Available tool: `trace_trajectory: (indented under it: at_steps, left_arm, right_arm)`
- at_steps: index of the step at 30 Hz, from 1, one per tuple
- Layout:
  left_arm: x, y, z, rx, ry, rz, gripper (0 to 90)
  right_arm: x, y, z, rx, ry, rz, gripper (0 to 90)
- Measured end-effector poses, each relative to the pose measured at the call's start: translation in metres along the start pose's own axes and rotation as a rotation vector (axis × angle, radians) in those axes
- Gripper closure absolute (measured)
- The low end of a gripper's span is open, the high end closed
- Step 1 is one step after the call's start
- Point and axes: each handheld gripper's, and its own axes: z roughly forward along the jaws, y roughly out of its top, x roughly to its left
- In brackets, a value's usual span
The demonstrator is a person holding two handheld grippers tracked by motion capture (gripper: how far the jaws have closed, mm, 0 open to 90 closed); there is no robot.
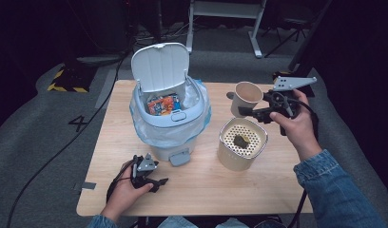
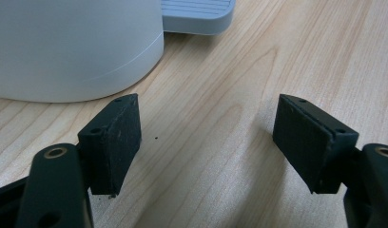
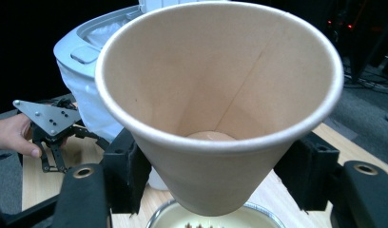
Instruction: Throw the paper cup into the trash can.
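Observation:
A tan paper cup (image 1: 247, 94) hangs tilted just above the table's right side, and my right gripper (image 1: 237, 104) is shut on its lower wall. In the right gripper view the cup (image 3: 216, 95) is empty, with the black pads (image 3: 128, 178) pressed on both sides. My left gripper (image 1: 157, 182) rests open near the front edge, in front of a white pedal bin (image 1: 170, 121). The left gripper view has its jaws (image 2: 206, 142) wide apart over bare wood.
The bin's lid (image 1: 160, 64) stands up, and colourful packets (image 1: 162, 105) lie in its liner. A cream pot with a perforated top (image 1: 242, 142) carrying a dark lump sits below the cup. The wooden table (image 1: 220, 190) is small, with dark floor around it.

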Motion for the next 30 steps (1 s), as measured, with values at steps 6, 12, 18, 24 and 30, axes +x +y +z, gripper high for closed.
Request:
trace_trajectory:
  at_steps: [6, 12, 18, 24, 30]
  left_arm:
    - [0.000, 0.000, 0.000, -0.001, 0.001, 0.001, 25.1]
    - [0.001, 0.001, 0.001, -0.002, -0.002, -0.002, 25.1]
    - [0.003, 0.002, 0.003, -0.003, -0.007, -0.001, 25.1]
    - [0.004, 0.003, 0.003, -0.005, -0.005, 0.004, 25.1]
    - [0.004, 0.003, 0.003, -0.005, -0.006, 0.003, 25.1]
  right_arm:
    - [-0.003, 0.022, 0.014, -0.016, 0.040, -0.029, 33.8]
    - [-0.002, 0.039, 0.029, -0.024, 0.042, -0.051, 33.5]
    - [0.000, 0.054, 0.044, -0.037, 0.038, -0.052, 32.9]
    - [0.004, 0.066, 0.062, -0.049, 0.055, -0.053, 32.7]
    - [0.011, 0.074, 0.086, -0.079, 0.072, -0.047, 32.4]
